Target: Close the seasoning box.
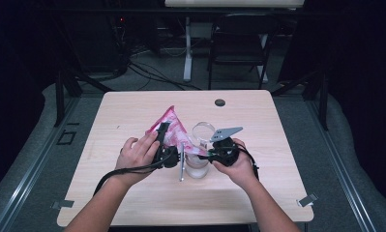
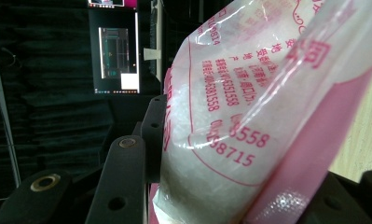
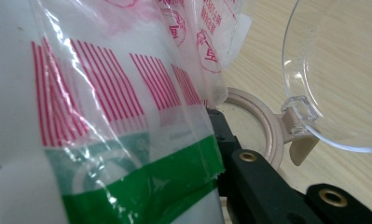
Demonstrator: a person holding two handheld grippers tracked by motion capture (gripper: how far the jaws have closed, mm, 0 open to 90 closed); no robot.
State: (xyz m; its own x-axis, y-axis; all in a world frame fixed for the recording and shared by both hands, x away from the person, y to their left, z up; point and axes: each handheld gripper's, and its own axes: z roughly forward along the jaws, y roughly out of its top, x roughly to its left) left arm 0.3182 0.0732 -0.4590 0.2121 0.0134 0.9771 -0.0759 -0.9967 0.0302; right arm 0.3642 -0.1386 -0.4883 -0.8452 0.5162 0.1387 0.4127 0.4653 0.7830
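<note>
From the high view we see the left hand-held gripper (image 1: pixel 162 140) and the right hand-held gripper (image 1: pixel 211 153) held close together over the middle of the desk (image 1: pixel 132 198), with a pink and white plastic bag (image 1: pixel 173 128) stretched between them and rising to a point beyond the left one. Directly under the right hand-held gripper stands a clear jar (image 1: pixel 197 166), its hinged lid (image 1: pixel 203 131) flipped open just behind. In the left gripper view we find the bag (image 2: pixel 249 121) clamped between the two black jaws, white grains showing through the film and red print across it; the left hand-held gripper is clenched on the bag. In the right gripper view the bag (image 3: pixel 109 116), here with red stripes and a green band, lies pinched against the black jaw, so the right hand-held gripper grasps the bag too. Just past that jaw we see the jar's beige rim (image 3: pixel 263 126) and the clear lid (image 3: pixel 333 70) standing open beside it.
</note>
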